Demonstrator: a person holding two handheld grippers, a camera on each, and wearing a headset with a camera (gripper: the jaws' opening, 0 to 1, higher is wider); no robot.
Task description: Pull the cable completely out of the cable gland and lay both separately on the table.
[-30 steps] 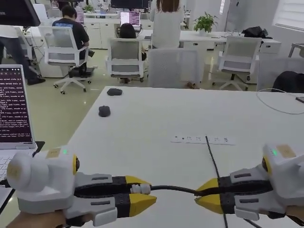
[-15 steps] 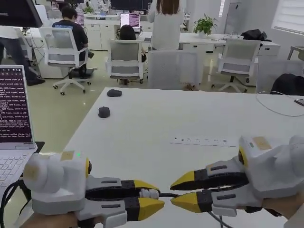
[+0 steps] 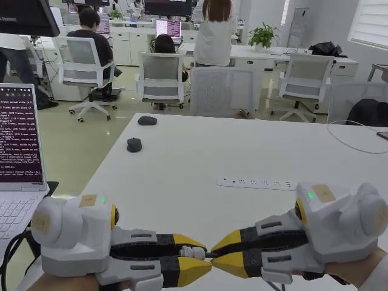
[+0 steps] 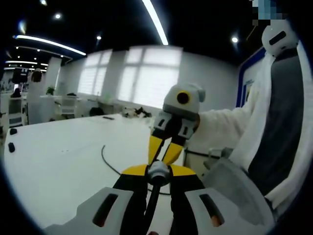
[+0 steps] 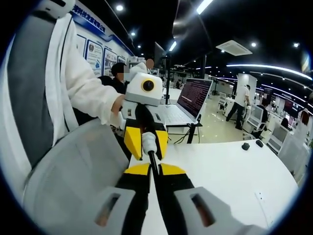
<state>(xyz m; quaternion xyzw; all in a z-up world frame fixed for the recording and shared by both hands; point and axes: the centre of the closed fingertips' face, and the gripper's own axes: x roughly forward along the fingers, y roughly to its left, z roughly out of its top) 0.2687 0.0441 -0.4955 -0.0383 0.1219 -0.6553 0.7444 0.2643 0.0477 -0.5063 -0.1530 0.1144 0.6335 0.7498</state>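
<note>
The white cable gland (image 3: pixel 194 251) is clamped in my left gripper (image 3: pixel 203 259), low in the head view. In the left gripper view the gland (image 4: pixel 159 171) sits between the yellow tips of that gripper (image 4: pixel 159 170). My right gripper (image 3: pixel 219 253) faces it tip to tip and is shut on the black cable (image 5: pixel 152 159) just outside the gland (image 5: pixel 149 142). The right gripper's (image 5: pixel 151 169) jaws pinch the cable a short way from the gland. More of the cable (image 4: pixel 104 155) lies slack on the white table (image 3: pixel 182 170).
An open laptop (image 3: pixel 18 139) stands at the table's left edge. A white power strip (image 3: pixel 257 182) lies mid-table, and a dark mouse (image 3: pixel 134 145) and another dark object (image 3: pixel 147 120) lie farther back. Office chairs and people are beyond the far edge.
My right gripper has let go of the cable, moved left along it with its jaws apart and closed again right at the gland. The bare stretch of cable between the grippers has almost vanished.
</note>
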